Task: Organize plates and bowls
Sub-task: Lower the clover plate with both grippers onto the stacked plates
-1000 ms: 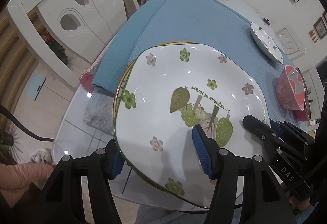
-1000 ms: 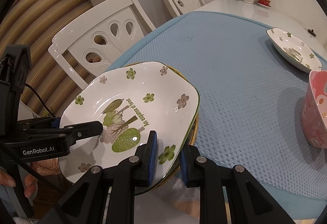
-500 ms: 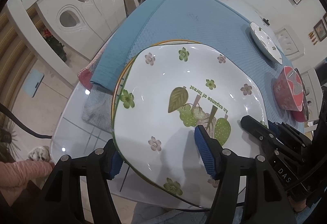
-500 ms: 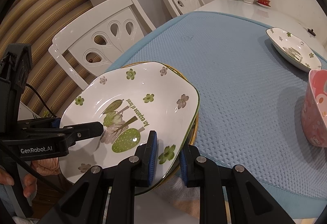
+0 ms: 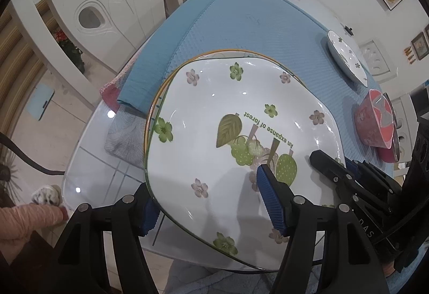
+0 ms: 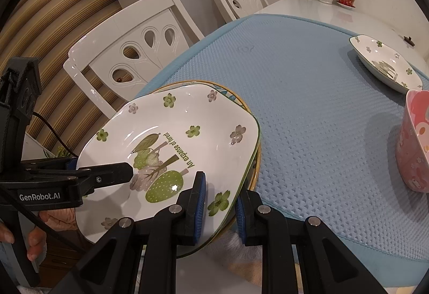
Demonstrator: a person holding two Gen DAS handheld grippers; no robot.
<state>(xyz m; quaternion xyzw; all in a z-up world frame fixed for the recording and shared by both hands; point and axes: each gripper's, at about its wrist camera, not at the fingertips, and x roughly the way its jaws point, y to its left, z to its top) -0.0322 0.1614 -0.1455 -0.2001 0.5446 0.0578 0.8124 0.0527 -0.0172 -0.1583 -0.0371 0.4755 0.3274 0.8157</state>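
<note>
The counter (image 6: 308,10) carries a blue mat (image 6: 308,106), with white chairs (image 6: 139,39) at its far edge. At the mat's near corner a floral plate (image 5: 214,119) sits on a yellow-rimmed plate (image 6: 256,160). Well apart lie a second floral plate (image 6: 386,63) and a pink bowl (image 6: 415,144). The right tongs (image 6: 219,209) are clamped on the top plate's near rim. The left tongs (image 5: 209,208) have just been opening and straddle its opposite rim, pads clear.
</note>
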